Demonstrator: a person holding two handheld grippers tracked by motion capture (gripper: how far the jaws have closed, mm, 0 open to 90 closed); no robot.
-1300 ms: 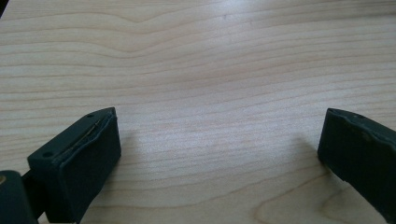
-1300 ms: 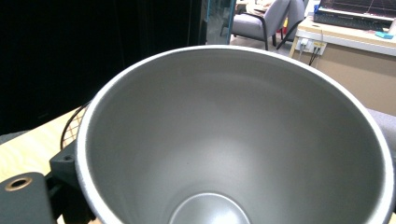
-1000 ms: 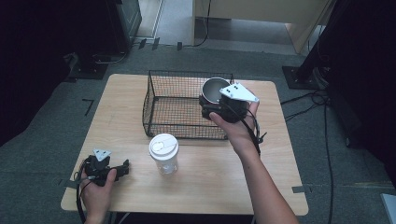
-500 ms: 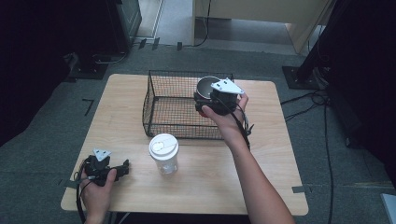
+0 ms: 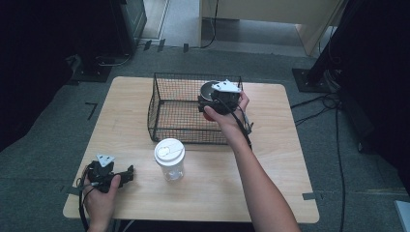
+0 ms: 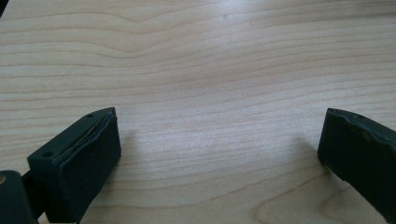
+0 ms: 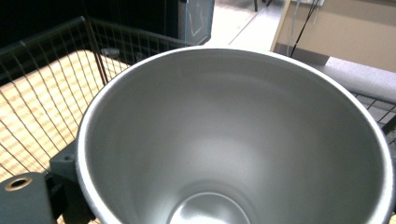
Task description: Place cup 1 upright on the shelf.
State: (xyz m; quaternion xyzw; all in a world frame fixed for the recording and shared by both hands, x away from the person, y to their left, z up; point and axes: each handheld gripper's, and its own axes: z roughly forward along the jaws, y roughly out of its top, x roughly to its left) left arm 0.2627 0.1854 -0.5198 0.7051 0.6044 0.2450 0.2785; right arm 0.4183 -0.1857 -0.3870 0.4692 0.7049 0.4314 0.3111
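My right gripper (image 5: 211, 99) is shut on a silver metal cup (image 5: 209, 89) and holds it over the back right part of the black wire basket (image 5: 167, 126). The right gripper view looks straight down into the empty metal cup (image 7: 233, 140), with the basket's mesh (image 7: 46, 88) behind it. Near the table's front left corner my left gripper (image 5: 126, 175) rests low on the wood, open, with nothing between its black pads (image 6: 84, 158). A clear plastic cup with a white lid (image 5: 169, 158) stands upright in front of the basket.
The wooden table (image 5: 270, 159) has bare room to the right of the basket and along the front. Cables and stand bases lie on the grey floor (image 5: 338, 145) around the table.
My right gripper has carried the metal cup leftward and farther back, in over the basket. The left gripper has stayed put.
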